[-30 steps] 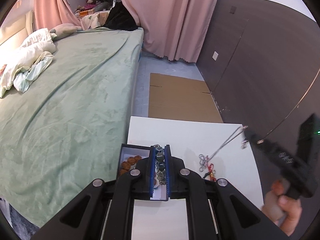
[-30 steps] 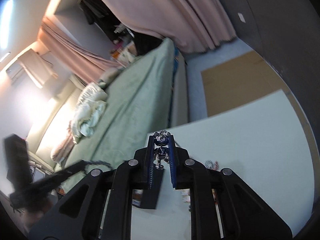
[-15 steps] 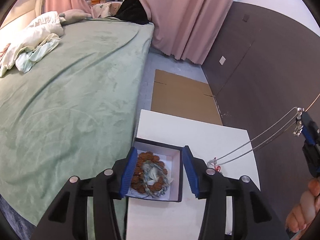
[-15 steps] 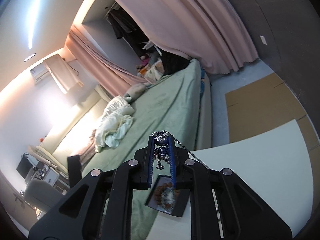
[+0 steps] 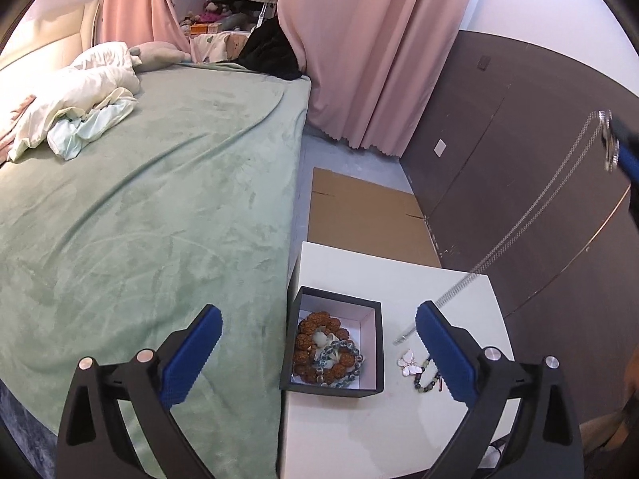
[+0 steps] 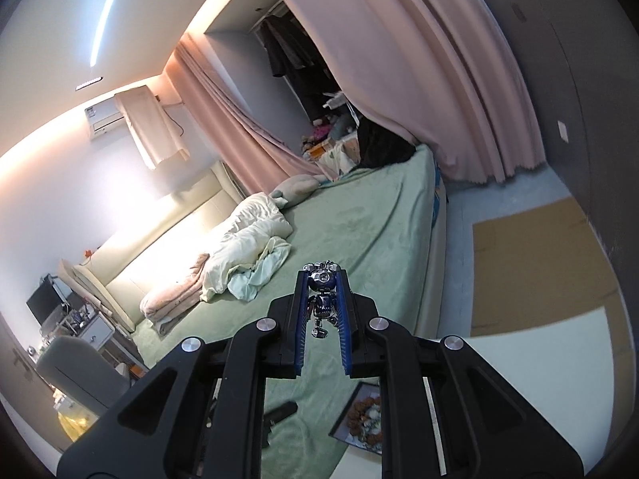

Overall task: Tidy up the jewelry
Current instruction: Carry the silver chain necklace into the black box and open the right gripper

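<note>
Left wrist: left gripper point(image 5: 317, 353) jaws wide; right gripper point(image 6: 322, 285) jaws pinching one pendant point(image 6: 322, 299).

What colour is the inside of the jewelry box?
White lining inside the black jewelry box; clearest in the left wrist view.

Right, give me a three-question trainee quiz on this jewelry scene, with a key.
1. True or false: the left hand-held gripper is open.
2. The right hand-held gripper is shut on: A) butterfly brooch B) silver pendant C) bracelet
3. Fill in: the bead bracelets lie inside the black ____.

Key: 1 true; 2 B; 3 box. The chain hangs from the pendant down to the white table; the butterfly brooch lies beside the box.
</note>
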### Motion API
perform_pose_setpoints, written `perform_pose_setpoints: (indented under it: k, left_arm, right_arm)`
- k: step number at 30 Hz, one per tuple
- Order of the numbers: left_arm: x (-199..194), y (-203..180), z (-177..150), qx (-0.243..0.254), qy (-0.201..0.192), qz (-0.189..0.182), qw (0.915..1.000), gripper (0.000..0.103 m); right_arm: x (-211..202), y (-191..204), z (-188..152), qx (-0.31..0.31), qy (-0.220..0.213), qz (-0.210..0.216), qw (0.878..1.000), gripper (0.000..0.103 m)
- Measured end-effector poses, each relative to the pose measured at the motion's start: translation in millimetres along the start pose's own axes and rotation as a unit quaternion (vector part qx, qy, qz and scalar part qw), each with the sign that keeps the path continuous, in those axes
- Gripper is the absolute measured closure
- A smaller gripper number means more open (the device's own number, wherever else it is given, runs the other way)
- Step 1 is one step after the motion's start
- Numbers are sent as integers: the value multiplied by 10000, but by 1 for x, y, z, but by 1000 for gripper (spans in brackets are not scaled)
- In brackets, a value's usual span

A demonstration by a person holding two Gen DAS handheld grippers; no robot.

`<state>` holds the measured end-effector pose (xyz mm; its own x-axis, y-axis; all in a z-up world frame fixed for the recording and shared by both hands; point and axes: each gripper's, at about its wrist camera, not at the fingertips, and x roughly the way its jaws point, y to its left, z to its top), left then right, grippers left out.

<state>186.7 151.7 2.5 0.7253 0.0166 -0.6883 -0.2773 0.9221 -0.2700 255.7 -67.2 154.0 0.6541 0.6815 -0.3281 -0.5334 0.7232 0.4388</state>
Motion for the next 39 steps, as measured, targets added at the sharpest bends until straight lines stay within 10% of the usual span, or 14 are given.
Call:
perform_pose_setpoints:
  k: [12, 39]
  left_arm:
    - [-27, 20, -3, -154, -258, -117, 9995, 9]
    - [-10, 46, -19, -113, -77, 375, 9992, 9]
  right_arm:
    - [25, 50, 9, -347, 124, 20, 9993, 89]
    - [133, -51, -101, 225, 1545, -174, 9876, 88]
